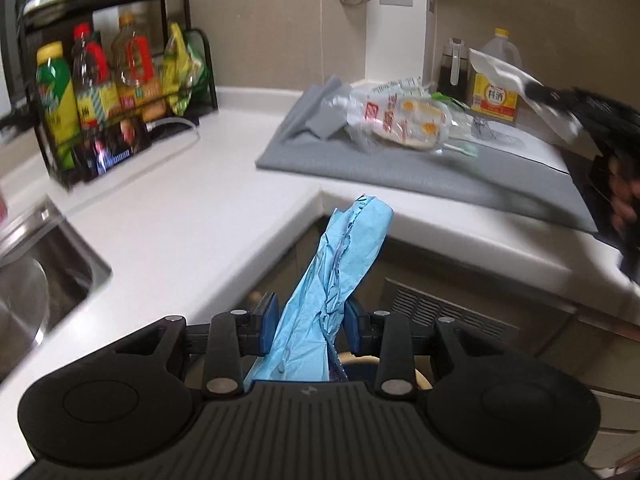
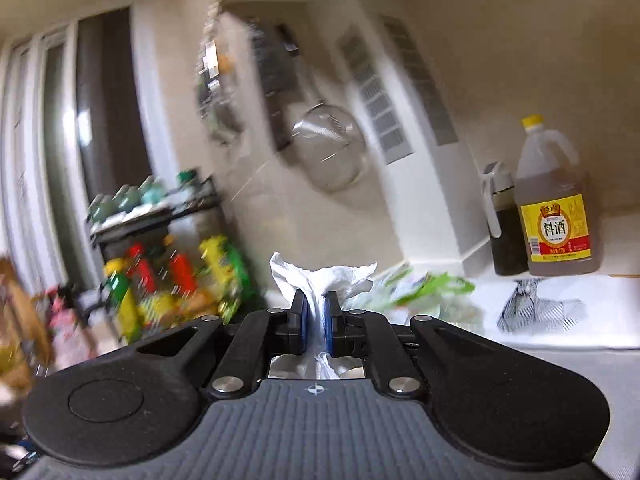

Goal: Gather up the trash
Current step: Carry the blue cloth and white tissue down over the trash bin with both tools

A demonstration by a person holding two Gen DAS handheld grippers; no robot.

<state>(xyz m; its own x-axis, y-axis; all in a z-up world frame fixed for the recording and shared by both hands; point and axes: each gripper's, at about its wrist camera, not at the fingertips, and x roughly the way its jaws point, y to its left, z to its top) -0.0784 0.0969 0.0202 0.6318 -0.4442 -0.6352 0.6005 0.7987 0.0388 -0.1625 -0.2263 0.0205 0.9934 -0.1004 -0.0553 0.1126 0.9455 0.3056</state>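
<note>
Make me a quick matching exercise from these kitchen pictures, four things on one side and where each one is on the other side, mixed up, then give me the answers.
Things:
1. blue bag
2. white crumpled wrapper
3. cooking wine jug
4. pile of food wrappers

Places:
A. lying on the grey mat
B. clamped in the left gripper
C. standing by the wall next to a dark bottle
D. clamped in the right gripper

Pairs: 1-B, 2-D, 3-C, 4-A
</note>
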